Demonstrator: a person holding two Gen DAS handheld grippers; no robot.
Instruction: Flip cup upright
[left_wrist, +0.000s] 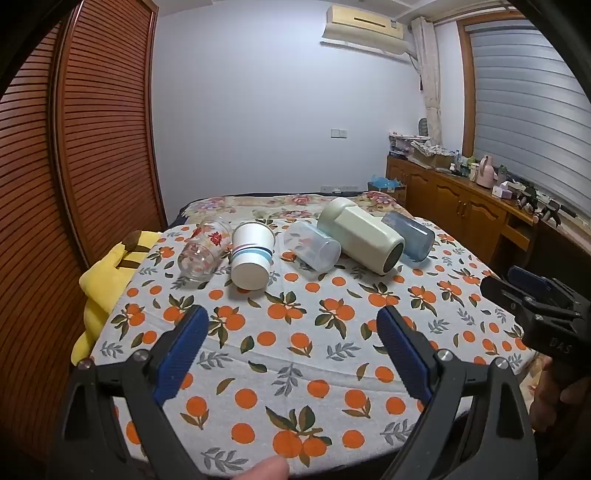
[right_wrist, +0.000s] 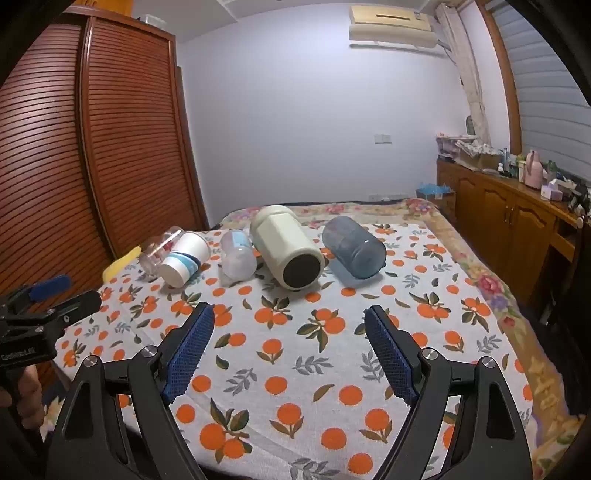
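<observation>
You are working over a bed (left_wrist: 373, 206) whose floral quilt (right_wrist: 491, 288) shows along the far and right edges. A white cloth printed with oranges (left_wrist: 295, 354) covers most of it. On that cloth five cups lie on their sides in a row across the far part: a clear glass with red print (left_wrist: 201, 245), touching a white paper cup with blue stripes (left_wrist: 251, 256), then a clear plastic cup (left_wrist: 312, 248), a pale green tumbler (left_wrist: 360, 236) and a blue translucent cup (left_wrist: 410, 236). A yellow cloth (left_wrist: 107, 280) lies at the left edge.
</observation>
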